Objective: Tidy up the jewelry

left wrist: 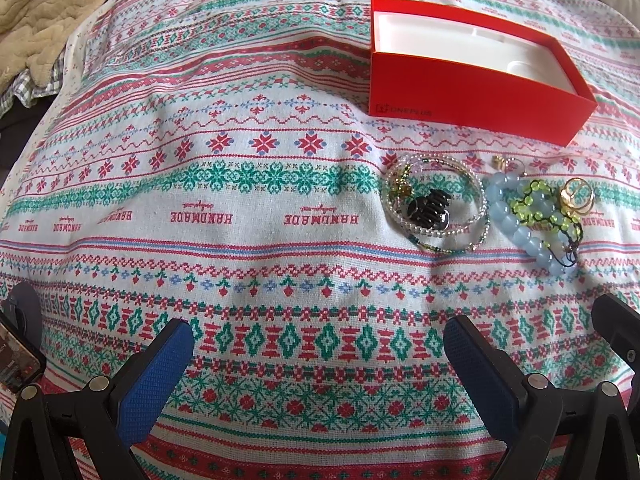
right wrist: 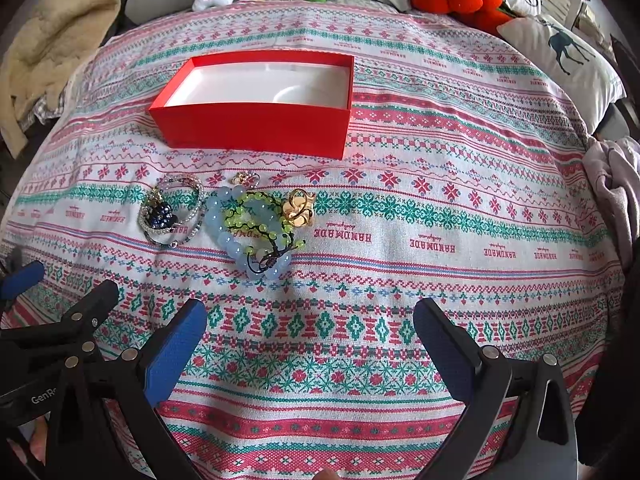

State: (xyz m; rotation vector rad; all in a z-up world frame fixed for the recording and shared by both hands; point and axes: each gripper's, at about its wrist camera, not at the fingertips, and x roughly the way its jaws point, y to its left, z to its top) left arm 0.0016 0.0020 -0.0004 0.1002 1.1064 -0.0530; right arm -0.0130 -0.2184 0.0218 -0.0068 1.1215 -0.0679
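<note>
While both pairs of jaws stand spread wide with nothing between them, the left gripper [left wrist: 318, 344] and the right gripper [right wrist: 310, 326] hover over the woven patterned cloth [right wrist: 400, 264], their blue, finely ribbed pads [left wrist: 154, 376] touching no object. Ahead of the right gripper's jaws and slightly toward its left finger lies the jewelry in a loose cluster: a bracelet of smooth, translucent pale-blue beads [right wrist: 236, 236], tangled with a black-corded strand of small yellow-green beads [right wrist: 260, 220]; glossy gold rings [right wrist: 298, 210] just beside it; and thin coiled bead strands [right wrist: 172, 210] encircling a dark, shiny piece, perhaps a clip, though the view is too soft to say. Beyond the cluster sits an open red cardboard box [right wrist: 256, 128], rectangular, with a moulded white liner. From the left gripper, all this lies ahead and off past its right finger.
</note>
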